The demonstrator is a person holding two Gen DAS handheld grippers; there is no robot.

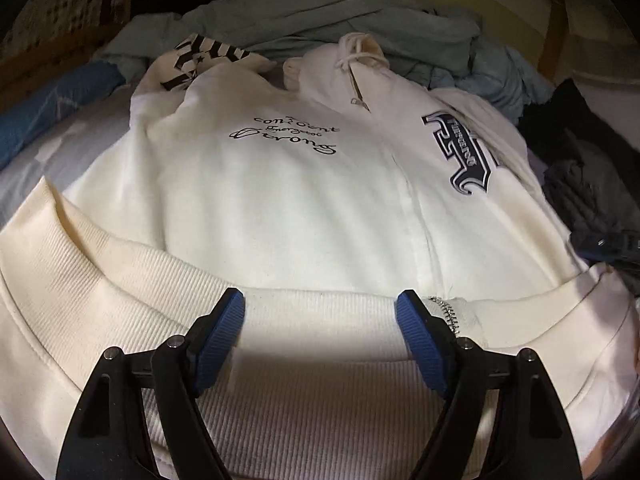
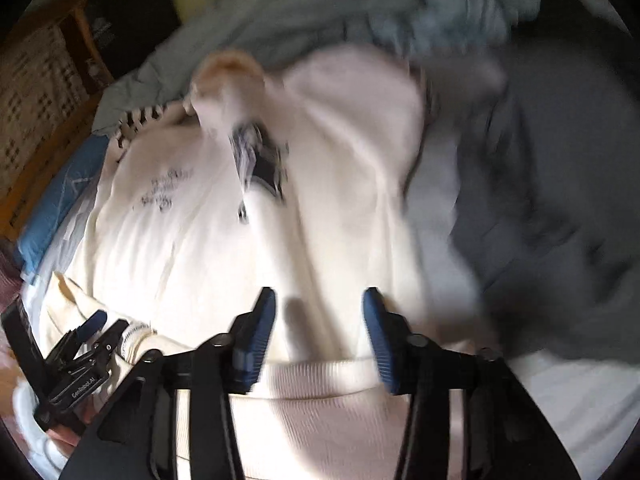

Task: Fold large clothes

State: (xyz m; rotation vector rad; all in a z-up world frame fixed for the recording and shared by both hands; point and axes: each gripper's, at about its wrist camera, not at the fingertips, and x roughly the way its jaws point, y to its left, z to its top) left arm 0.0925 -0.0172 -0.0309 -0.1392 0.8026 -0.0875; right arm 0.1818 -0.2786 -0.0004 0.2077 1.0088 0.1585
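Observation:
A cream zip-up hoodie [image 1: 280,208] with dark script lettering and a navy letter patch lies face up on a bed, its ribbed hem [image 1: 320,344] nearest me. My left gripper [image 1: 320,312] is open, its blue pads either side of the hem beside the zipper end [image 1: 450,314]. In the blurred right wrist view the same hoodie [image 2: 208,240] lies spread, with its right side bunched up. My right gripper [image 2: 319,320] is open over the ribbed hem [image 2: 320,384]. The left gripper [image 2: 94,334] shows at the lower left of that view on the hem.
A pile of pale green and light blue clothes [image 1: 320,20] lies behind the hoodie. Dark grey garments [image 1: 584,184] lie to the right, also in the right wrist view [image 2: 540,200]. A blue pillow [image 1: 52,108] and a wooden bed frame [image 2: 48,128] are at the left.

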